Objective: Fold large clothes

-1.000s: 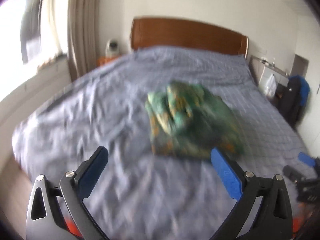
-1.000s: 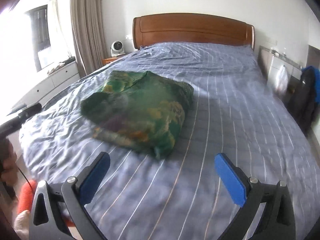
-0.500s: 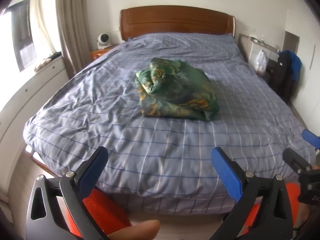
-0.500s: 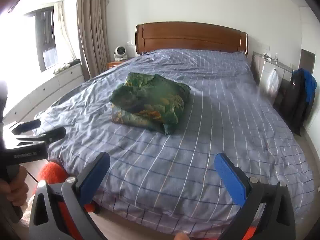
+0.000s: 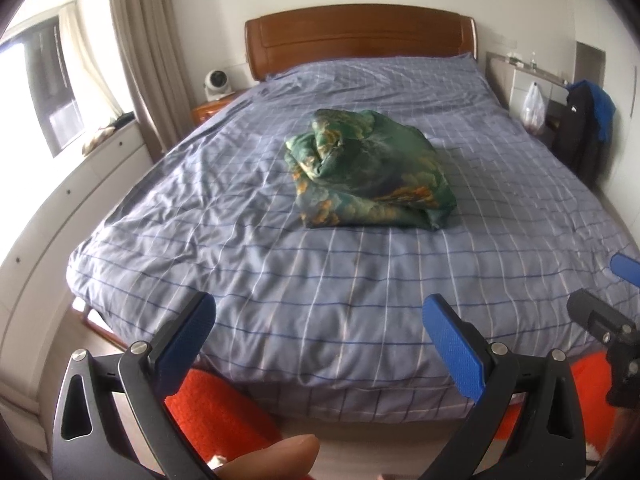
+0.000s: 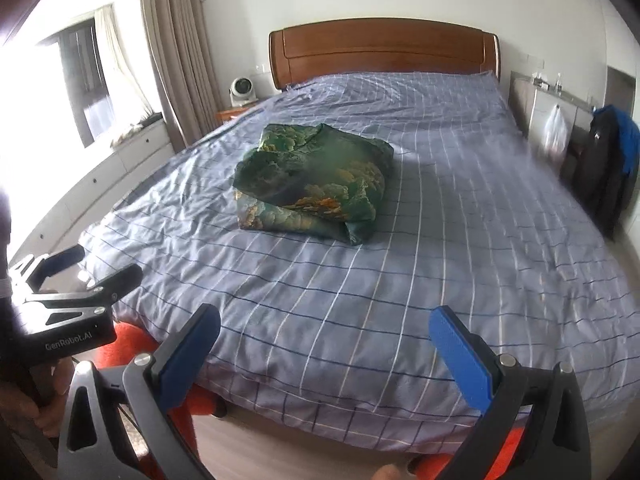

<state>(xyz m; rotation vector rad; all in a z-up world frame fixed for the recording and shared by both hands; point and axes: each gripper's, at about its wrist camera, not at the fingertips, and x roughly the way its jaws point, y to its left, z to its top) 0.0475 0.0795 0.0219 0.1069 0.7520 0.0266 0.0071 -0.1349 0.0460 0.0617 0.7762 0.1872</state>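
Note:
A green garment with orange and gold print (image 5: 368,172) lies folded into a thick bundle in the middle of the bed (image 5: 240,240); the right wrist view shows the same folded garment (image 6: 316,184). My left gripper (image 5: 320,336) hangs open beyond the foot of the bed, nothing between its blue pads. My right gripper (image 6: 328,344) is also open and empty, held off the bed's foot edge. Each gripper shows in the other's view: the right gripper (image 5: 604,300) at the right edge, the left gripper (image 6: 72,280) at the left edge. Both are well short of the garment.
The bed has a blue checked cover (image 6: 440,220) and a wooden headboard (image 5: 360,40). A nightstand with a small white fan (image 5: 218,82) and curtains stand at the left. A dark jacket (image 5: 584,132) and a plastic bag hang at the right. Something orange-red (image 5: 216,412) lies on the floor below.
Both grippers have pulled back from over the bed to beyond its foot edge. The folded garment stays where it lay, now farther away in both views.

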